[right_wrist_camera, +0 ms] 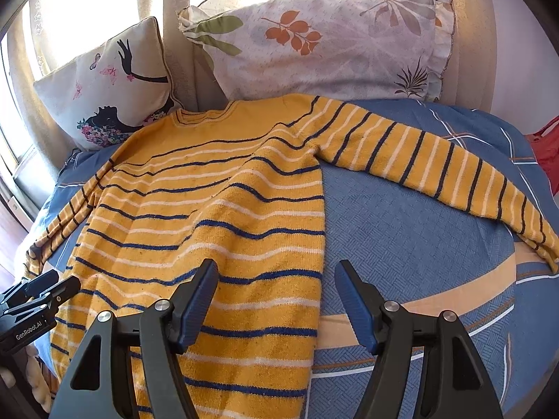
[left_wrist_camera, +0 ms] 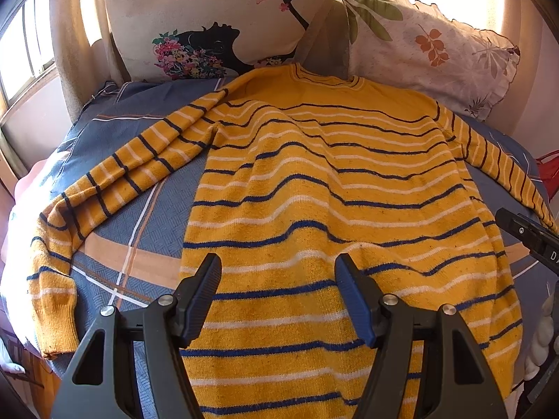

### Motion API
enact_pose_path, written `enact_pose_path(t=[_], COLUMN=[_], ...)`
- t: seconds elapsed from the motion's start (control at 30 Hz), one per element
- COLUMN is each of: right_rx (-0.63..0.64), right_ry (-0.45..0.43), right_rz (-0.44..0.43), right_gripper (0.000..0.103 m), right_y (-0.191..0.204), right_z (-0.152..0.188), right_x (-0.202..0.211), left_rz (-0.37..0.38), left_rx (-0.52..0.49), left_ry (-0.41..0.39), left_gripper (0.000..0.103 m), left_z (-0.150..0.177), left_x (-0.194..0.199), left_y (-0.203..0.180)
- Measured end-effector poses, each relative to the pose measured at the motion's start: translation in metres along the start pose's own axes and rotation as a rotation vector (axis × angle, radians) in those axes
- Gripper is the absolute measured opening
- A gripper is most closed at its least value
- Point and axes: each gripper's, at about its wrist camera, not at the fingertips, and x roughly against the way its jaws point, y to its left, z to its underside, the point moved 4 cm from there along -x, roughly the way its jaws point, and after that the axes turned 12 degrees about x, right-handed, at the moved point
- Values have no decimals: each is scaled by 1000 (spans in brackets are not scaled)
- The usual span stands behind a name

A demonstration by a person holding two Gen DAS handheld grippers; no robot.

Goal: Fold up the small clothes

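Note:
A yellow sweater (left_wrist_camera: 314,181) with navy and white stripes lies flat, front up, on a bed, collar toward the pillows, both sleeves spread out. It also shows in the right wrist view (right_wrist_camera: 216,202). Its left sleeve (left_wrist_camera: 87,209) runs down to the left; its right sleeve (right_wrist_camera: 436,167) stretches out to the right. My left gripper (left_wrist_camera: 277,272) is open and empty above the sweater's lower body. My right gripper (right_wrist_camera: 276,276) is open and empty above the sweater's right side edge. Each gripper shows at the edge of the other's view.
The bed has a blue-grey patterned cover (right_wrist_camera: 419,244). A pillow with a woman's silhouette (left_wrist_camera: 216,17) and a leaf-print pillow (right_wrist_camera: 332,42) lean at the head. Curtains and a bright window lie behind. A red object (right_wrist_camera: 545,153) sits at the right edge.

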Motion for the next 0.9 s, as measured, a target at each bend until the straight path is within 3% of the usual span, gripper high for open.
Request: enact_pose_path(t=[0.3,0.47,0.6,0.73,0.9], right_rx=[-50,-152,-271,-394,-471], right_ry=[-7,9,24,38,20], right_rz=[25,79,111,101,68], right_gripper=[75,75,75,75,77], right_y=[-26,-72,-118,-157,-182], right_z=[2,9,19,30,30], right_x=[-1,-6,-8,-13,-18], left_rz=[16,22,77,129,138], left_rx=[-16,-33,-31,-31,-19], left_ry=[15,27,42,84,111], left_gripper=[68,68,68,71,72], left_z=[1,0,-6,-12,-21], left_x=[-1,-8,-14,-25,-38], left_y=[-11,-20,-32,-49,-62])
